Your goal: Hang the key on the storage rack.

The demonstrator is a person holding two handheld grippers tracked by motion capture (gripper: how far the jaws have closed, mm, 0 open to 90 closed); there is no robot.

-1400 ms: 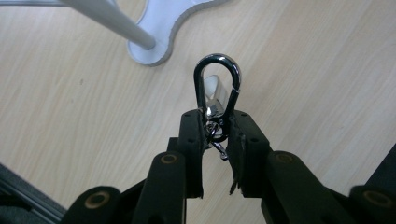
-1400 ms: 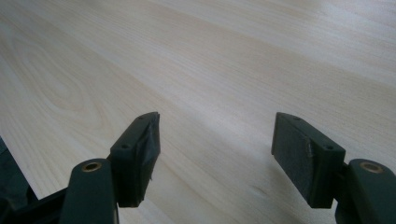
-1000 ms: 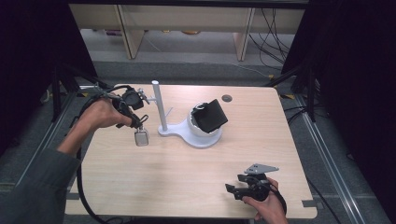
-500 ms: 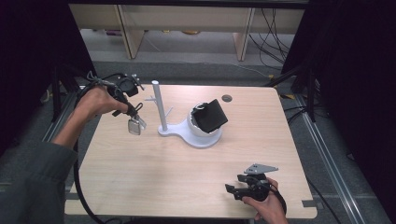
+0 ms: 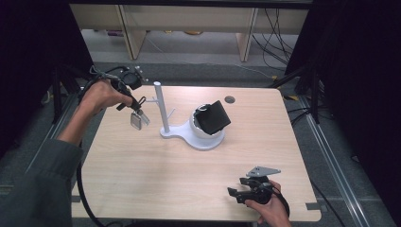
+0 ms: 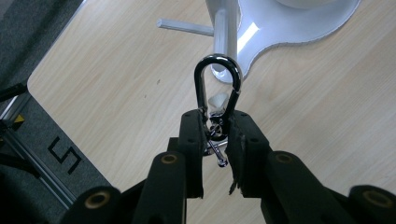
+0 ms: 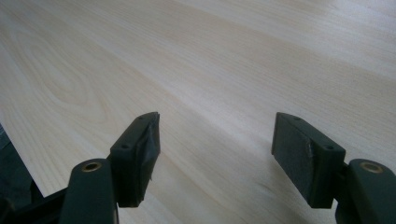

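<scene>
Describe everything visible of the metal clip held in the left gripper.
The carabiner clip is a shiny, chrome-looking loop, rounded at the top, with a small ring and pin hanging at its lower end. The left gripper is shut on its lower part, so the loop sticks out beyond the jaws. It is held in the air above the wooden table, close to the white stand's post, touching neither. In the high view a small pale tag hangs from it.
</scene>
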